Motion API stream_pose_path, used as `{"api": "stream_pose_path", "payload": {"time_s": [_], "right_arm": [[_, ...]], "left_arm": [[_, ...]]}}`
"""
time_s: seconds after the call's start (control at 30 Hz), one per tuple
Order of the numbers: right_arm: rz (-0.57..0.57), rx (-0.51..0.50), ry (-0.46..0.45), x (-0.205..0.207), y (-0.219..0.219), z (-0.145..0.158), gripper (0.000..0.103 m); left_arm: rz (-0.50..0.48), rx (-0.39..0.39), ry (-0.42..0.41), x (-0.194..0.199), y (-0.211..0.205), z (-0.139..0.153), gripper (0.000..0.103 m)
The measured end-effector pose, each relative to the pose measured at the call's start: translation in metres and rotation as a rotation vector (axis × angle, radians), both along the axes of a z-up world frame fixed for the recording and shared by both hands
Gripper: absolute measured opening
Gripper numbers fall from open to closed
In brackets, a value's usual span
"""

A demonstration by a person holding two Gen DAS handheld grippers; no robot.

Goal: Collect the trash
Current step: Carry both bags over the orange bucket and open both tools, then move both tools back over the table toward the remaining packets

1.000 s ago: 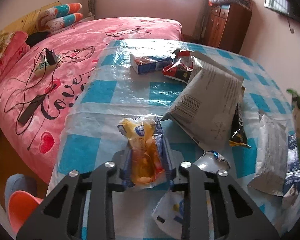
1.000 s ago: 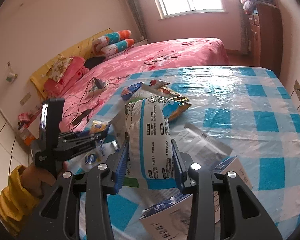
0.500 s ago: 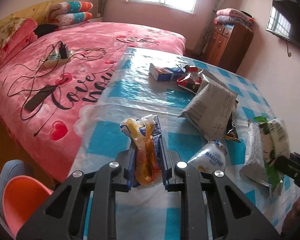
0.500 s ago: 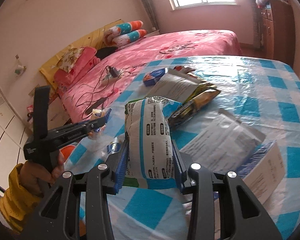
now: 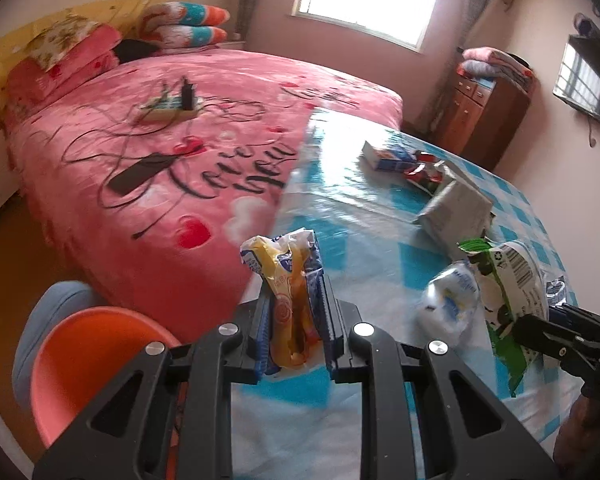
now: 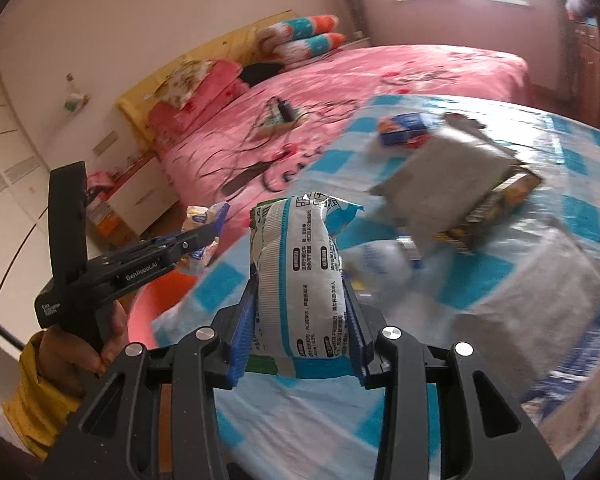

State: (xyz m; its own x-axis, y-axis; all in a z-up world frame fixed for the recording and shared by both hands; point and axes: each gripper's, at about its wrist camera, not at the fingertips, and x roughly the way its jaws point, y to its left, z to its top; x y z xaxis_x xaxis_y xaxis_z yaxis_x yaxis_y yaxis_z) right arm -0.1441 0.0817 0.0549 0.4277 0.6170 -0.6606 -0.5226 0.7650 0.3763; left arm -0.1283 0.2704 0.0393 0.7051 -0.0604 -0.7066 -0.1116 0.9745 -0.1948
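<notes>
My left gripper (image 5: 294, 312) is shut on a yellow snack wrapper (image 5: 286, 280) and holds it over the table's left edge, above an orange bin (image 5: 88, 364). My right gripper (image 6: 300, 308) is shut on a white and blue wipes packet (image 6: 300, 280), held above the table's near-left corner. The packet also shows in the left wrist view (image 5: 508, 288), at the right. The bin (image 6: 156, 308) shows in the right wrist view under the left gripper (image 6: 204, 236). More trash lies on the checked table: a grey bag (image 5: 456, 208), a blue box (image 5: 388, 156), a crumpled white wrapper (image 5: 448, 300).
The blue-checked table (image 5: 360, 208) stands against a pink bed (image 5: 172, 128) with a power strip and cables on it. A grey stool (image 5: 48, 312) is beside the bin. A wooden cabinet (image 5: 488, 120) stands at the far wall. A red wrapper (image 5: 424, 172) lies by the box.
Both grippers have swung left toward the table's edge with their loads. The orange bin has come further into view under the left gripper.
</notes>
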Motion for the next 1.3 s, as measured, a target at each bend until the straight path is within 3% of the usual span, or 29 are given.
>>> {"api": "stream_pose_path", "payload": {"time_s": [0.43, 0.7, 0.8, 0.83, 0.9, 1.0, 1.13, 1.3], "right_arm": [[0.254, -0.004, 0.045, -0.013, 0.113, -0.002, 0.041], [0.37, -0.003, 0.07, -0.021, 0.178, -0.011, 0.041], [0.392, 0.01, 0.095, -0.019, 0.195, -0.015, 0.047], [0.392, 0.019, 0.101, -0.018, 0.199, -0.017, 0.065], [0.373, 0.037, 0.107, -0.016, 0.199, -0.018, 0.081], [0.344, 0.051, 0.108, -0.014, 0.189, -0.014, 0.082], [0.281, 0.049, 0.063, -0.015, 0.164, -0.004, 0.09], [0.215, 0.022, 0.009, -0.02, 0.136, 0.0, 0.09]], "left_arm": [[0.229, -0.013, 0.059, -0.059, 0.094, -0.027, 0.023], [0.314, -0.031, 0.088, -0.08, 0.126, -0.045, 0.023], [0.342, -0.038, 0.104, -0.086, 0.137, -0.054, 0.03], [0.355, -0.04, 0.112, -0.088, 0.14, -0.056, 0.037], [0.397, -0.035, 0.127, -0.093, 0.147, -0.062, 0.052], [0.441, -0.028, 0.134, -0.101, 0.157, -0.067, 0.065], [0.478, -0.015, 0.137, -0.11, 0.162, -0.069, 0.07], [0.478, 0.003, 0.129, -0.11, 0.157, -0.066, 0.071]]}}
